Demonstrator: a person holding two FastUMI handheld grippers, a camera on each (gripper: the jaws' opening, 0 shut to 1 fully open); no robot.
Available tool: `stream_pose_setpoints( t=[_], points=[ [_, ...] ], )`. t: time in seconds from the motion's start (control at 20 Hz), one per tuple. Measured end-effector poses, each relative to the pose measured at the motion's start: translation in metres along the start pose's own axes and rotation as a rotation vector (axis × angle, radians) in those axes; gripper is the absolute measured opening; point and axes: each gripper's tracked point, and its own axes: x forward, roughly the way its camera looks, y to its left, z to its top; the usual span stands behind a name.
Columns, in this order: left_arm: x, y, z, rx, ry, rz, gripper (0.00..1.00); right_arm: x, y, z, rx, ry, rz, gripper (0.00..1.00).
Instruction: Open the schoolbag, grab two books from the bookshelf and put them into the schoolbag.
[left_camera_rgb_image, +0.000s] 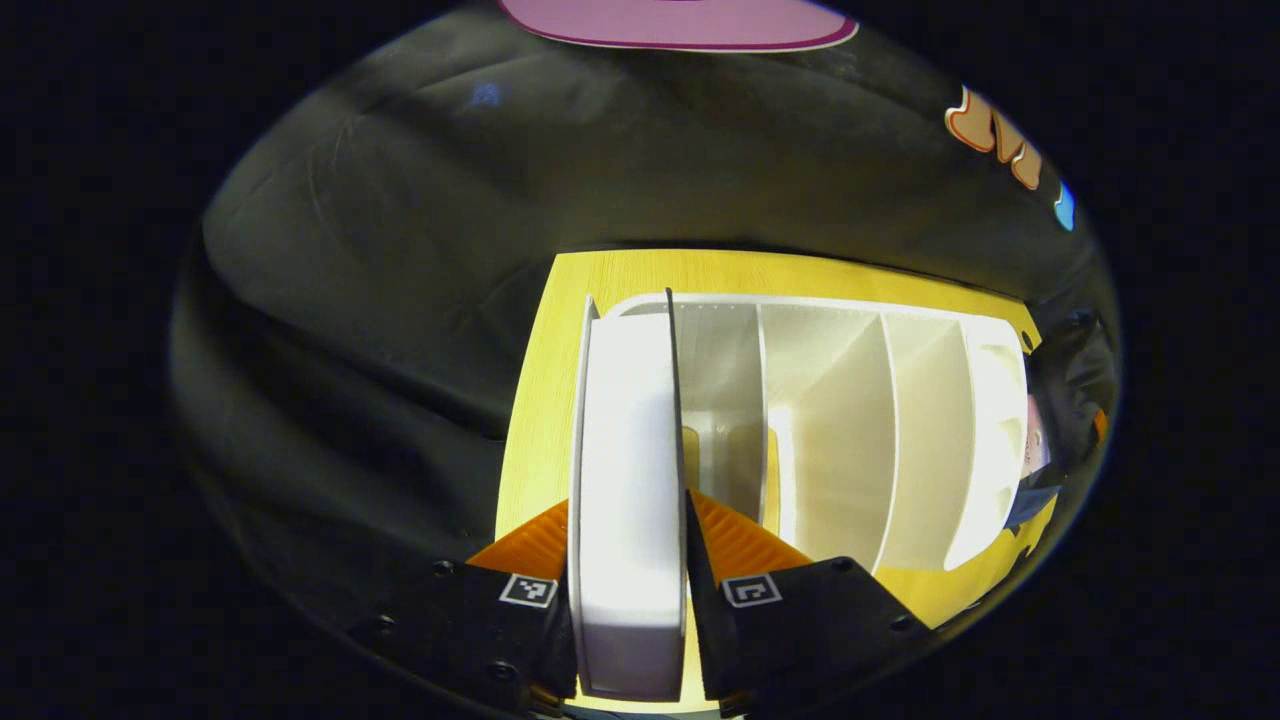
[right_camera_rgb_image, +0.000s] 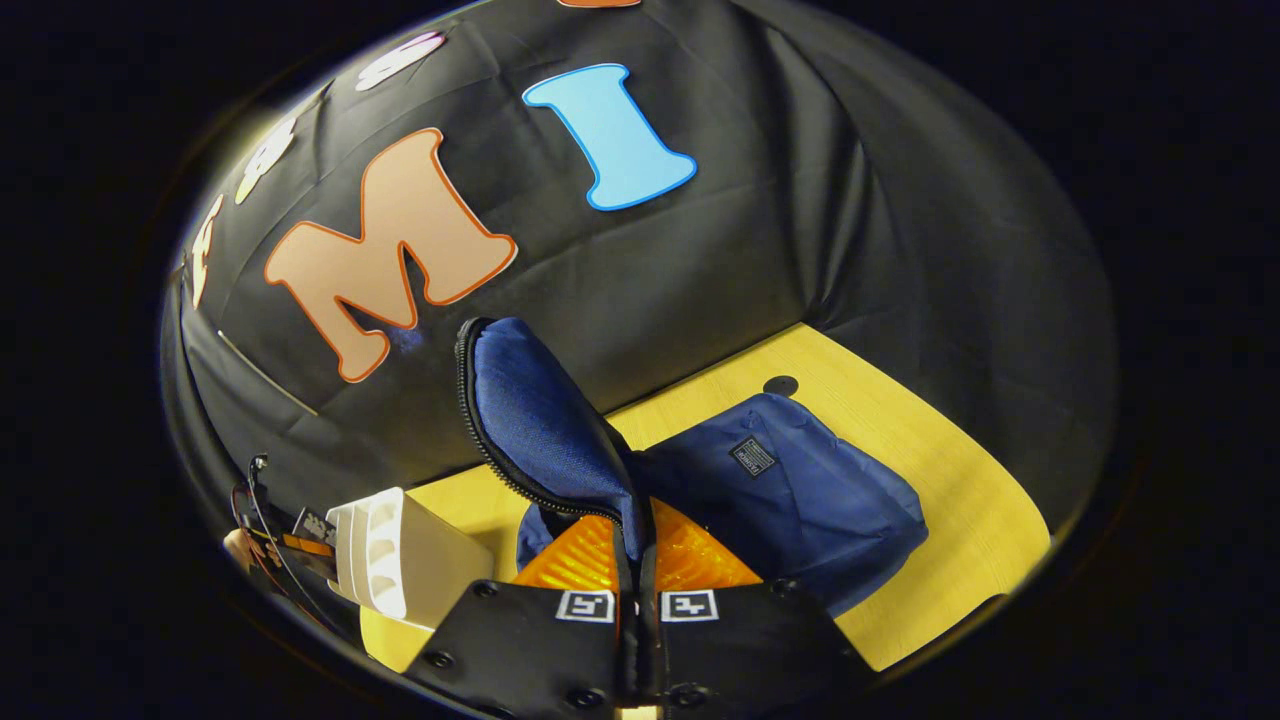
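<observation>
**Book pinched at the shelf, bag flap held up**

In the left gripper view, the left hand-held gripper (left_camera_rgb_image: 628, 560) pinches a white book (left_camera_rgb_image: 625, 480) between its two fingers, one on each cover. The book stands on edge at the leftmost end of the white bookshelf (left_camera_rgb_image: 880, 430), whose other slots lie to its right, divided by upright white panels. The bookshelf sits on the yellow table (left_camera_rgb_image: 560, 330), close to the black cloth wall behind it.

In the right gripper view, the right hand-held gripper (right_camera_rgb_image: 637, 570) is pressed together on the blue flap (right_camera_rgb_image: 545, 420) of the schoolbag (right_camera_rgb_image: 800, 500). The flap rises upright from the fingers, its zipper teeth running along the left edge. The rest of the schoolbag lies slumped on the table just beyond and to the right of the fingers. The bookshelf (right_camera_rgb_image: 400, 555) shows at lower left, near the bag.
</observation>
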Motion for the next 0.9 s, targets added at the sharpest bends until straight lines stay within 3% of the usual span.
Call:
stream_pose_setpoints(
  t=[0.05,0.65,0.9],
  points=[
    [0.001,0.003,-0.004,-0.009,0.024,0.005,0.38,-0.001,-0.001,-0.001,0.0,0.0,0.0,0.04],
    [-0.047,0.007,0.031,-0.038,-0.06,-0.021,0.37,0.001,-0.003,-0.001,0.013,-0.004,0.006,0.03],
    [-0.075,0.01,0.05,0.002,-0.103,-0.023,0.37,0.001,-0.003,-0.003,0.011,0.002,0.012,0.02]
  ],
)
